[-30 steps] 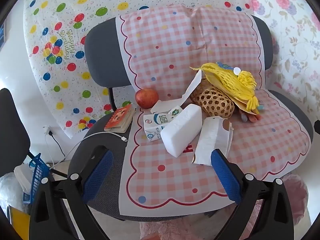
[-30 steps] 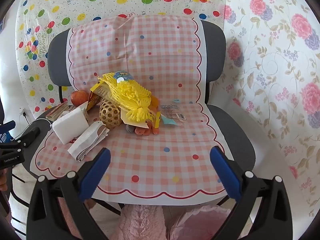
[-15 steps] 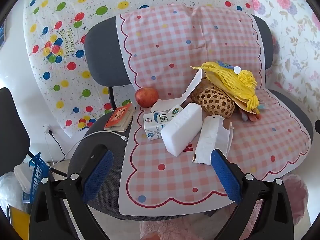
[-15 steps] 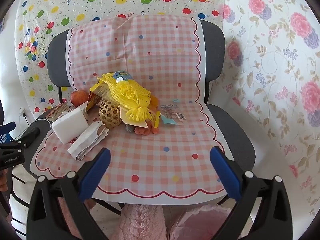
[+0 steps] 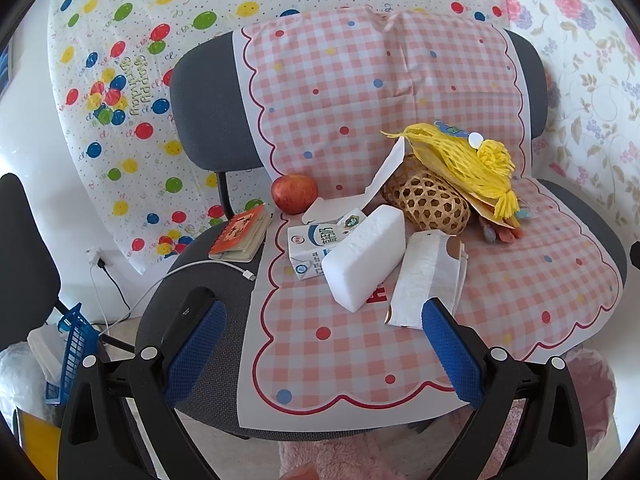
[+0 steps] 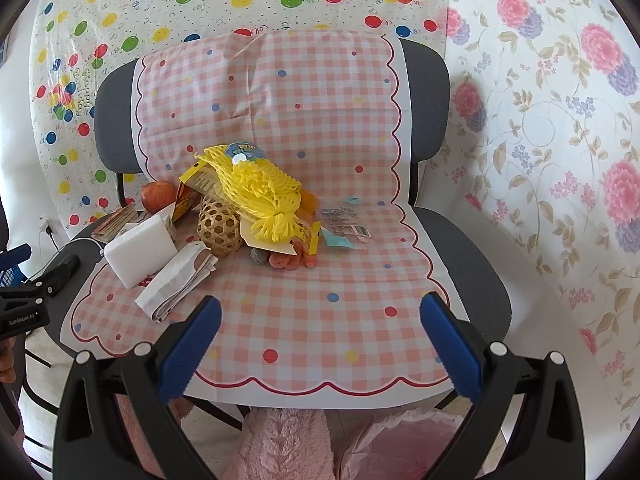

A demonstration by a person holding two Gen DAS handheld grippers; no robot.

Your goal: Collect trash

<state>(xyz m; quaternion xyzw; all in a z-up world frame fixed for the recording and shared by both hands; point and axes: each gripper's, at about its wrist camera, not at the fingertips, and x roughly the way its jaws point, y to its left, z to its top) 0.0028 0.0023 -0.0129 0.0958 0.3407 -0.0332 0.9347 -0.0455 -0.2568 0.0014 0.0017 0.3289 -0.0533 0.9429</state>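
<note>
A grey chair covered by a pink checked cloth (image 5: pixel 400 340) holds a pile of items. A white foam block (image 5: pixel 366 258) leans on a milk carton (image 5: pixel 314 242). A crumpled white paper bag (image 5: pixel 430 276) lies to its right. A yellow foam net (image 5: pixel 460 160) drapes over a woven basket (image 5: pixel 430 202). The net (image 6: pixel 256 192) and a clear wrapper (image 6: pixel 344 226) show in the right wrist view. My left gripper (image 5: pixel 324 348) is open, short of the foam block. My right gripper (image 6: pixel 320 340) is open over the seat's bare front.
A red apple (image 5: pixel 295 193), an orange booklet (image 5: pixel 242 232) and a white cable (image 5: pixel 224 266) sit at the seat's left. A pink bag (image 6: pixel 400 444) and pink fluffy cloth (image 6: pixel 280 440) lie under the seat front. A blue basket (image 5: pixel 76 340) stands on the floor left.
Both views have barely shifted; the left gripper has drifted slightly, so the pile sits a touch lower-left. Both grippers stay open.
</note>
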